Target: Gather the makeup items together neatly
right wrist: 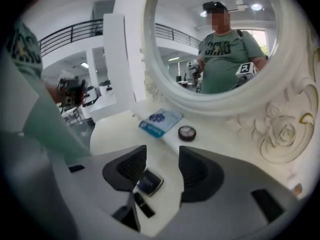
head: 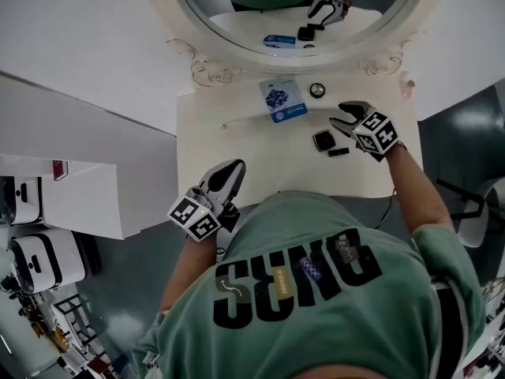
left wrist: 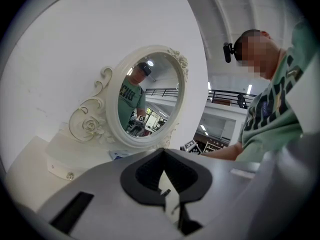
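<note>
While left tongs [left wrist: 162, 154] sit closed, right tongs [right wrist: 162, 153] gape over the compact [right wrist: 149, 182]: likely light, slick; grip its edges.

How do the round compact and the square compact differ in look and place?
Shape: the round compact is a disc; the square compact has rounded corners. Place: the round compact sits back by the mirror, next to the blue packet; the square compact lies nearer the front edge, beside a black stick, just ahead of the open right gripper. Both are small, dark and lie flat on the white table.
</note>
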